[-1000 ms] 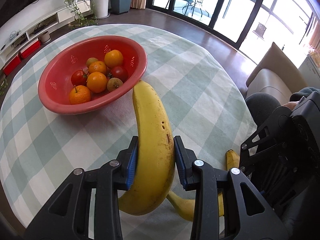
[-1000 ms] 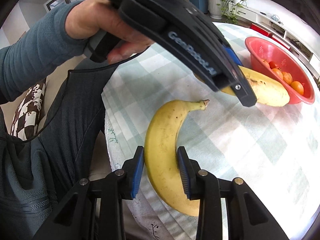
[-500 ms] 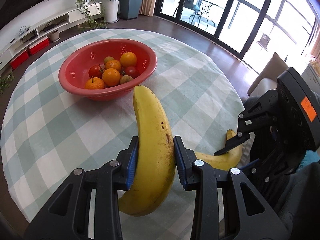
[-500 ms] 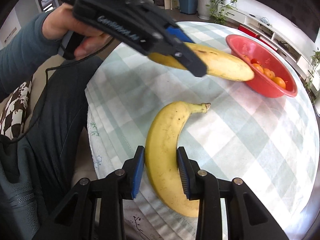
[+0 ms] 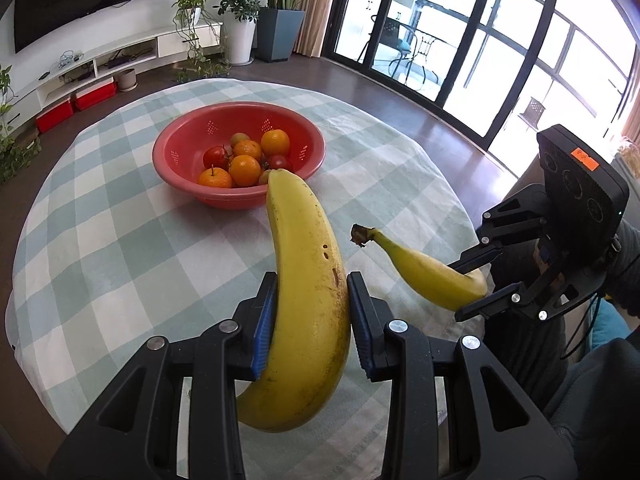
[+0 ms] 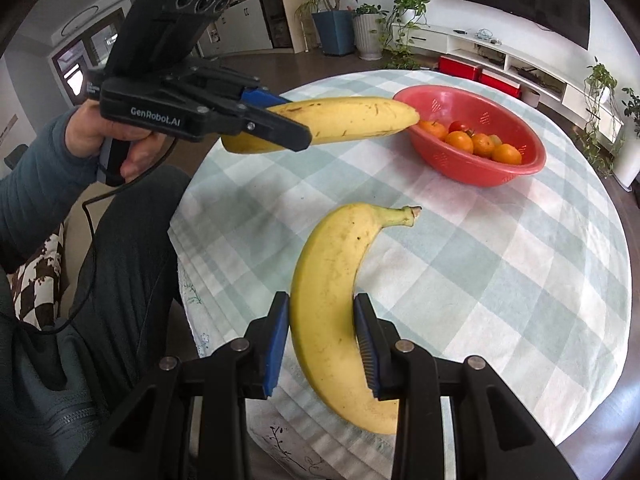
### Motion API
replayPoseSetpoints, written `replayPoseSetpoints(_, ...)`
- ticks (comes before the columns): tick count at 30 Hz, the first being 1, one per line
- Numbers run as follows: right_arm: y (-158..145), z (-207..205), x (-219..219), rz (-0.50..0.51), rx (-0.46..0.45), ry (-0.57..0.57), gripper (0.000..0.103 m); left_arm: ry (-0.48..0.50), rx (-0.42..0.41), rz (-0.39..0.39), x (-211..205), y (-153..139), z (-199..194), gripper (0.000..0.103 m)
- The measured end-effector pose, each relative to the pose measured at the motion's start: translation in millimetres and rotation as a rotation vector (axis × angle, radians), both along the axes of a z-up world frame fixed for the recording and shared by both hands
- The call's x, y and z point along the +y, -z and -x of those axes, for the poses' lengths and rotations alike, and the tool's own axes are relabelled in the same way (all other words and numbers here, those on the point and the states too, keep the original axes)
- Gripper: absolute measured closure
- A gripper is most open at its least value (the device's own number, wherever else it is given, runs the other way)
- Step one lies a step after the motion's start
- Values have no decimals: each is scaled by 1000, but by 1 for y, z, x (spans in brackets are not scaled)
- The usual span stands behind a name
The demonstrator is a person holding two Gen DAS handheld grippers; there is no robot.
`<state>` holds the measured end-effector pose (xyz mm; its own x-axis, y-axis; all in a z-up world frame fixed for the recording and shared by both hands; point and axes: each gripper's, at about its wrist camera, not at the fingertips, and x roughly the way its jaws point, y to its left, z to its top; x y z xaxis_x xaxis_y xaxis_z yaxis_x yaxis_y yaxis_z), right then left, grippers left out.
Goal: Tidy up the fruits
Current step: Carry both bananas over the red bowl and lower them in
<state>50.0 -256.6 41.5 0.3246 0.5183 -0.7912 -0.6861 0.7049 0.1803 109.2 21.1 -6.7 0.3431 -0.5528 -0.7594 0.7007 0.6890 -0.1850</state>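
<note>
My left gripper [image 5: 310, 320] is shut on a large yellow banana [image 5: 308, 280] and holds it in the air, its tip pointing at a red bowl [image 5: 180, 148] that holds oranges [image 5: 244, 170] and tomatoes. My right gripper [image 6: 322, 330] is shut on a second banana [image 6: 332, 280], lifted off the tablecloth. In the right wrist view the left gripper [image 6: 280, 128] holds its banana [image 6: 352, 118] level, tip near the red bowl's rim [image 6: 472, 176]. In the left wrist view the right gripper [image 5: 476, 284] grips the second banana [image 5: 428, 276].
A round table with a green and white checked cloth [image 5: 120, 248] carries the bowl. My legs and a chair lie at the near edge [image 6: 120, 248]. Potted plants [image 5: 240, 20], a white TV unit and glass doors stand beyond the table.
Both grippers have risen with their bananas. The right banana has come off the cloth. The left banana has levelled and its tip now reaches near the bowl.
</note>
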Motion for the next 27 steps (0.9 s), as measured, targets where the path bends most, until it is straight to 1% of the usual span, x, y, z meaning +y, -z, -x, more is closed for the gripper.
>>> replayPoseSetpoints(3,-18,-7,-12,-44,-30,45,68,-29,-24,24,4,-10,-4,71)
replayPoseSetpoints(7,-46,-29,-24,-94,-100,114,68,-66,-72,45,5,-31,-17,71)
replayPoseSetpoints(10,-69,-52,-28,-144,-148,151,68,-87,-99,75,1,-51,-33,71)
replayPoseSetpoints(14,-89,-93,-24,-171,-185,201,68,-121,-127,90,-14,-69,-66,71)
replayPoseSetpoints(17,-94,-125,-20,-187,-187,240,68,-165,-138,86,-28,-75,-94,71)
replayPoseSetpoints(21,-91,-166,-18,-189,-172,300,68,-245,-121,79,-41,-69,-131,71)
replayPoseSetpoints(24,-80,-192,-16,-175,-132,332,68,-281,-85,91,-47,-59,-153,71)
replayPoseSetpoints(27,-63,-213,-10,-144,-97,359,68,-284,-62,69,-58,-44,-166,71)
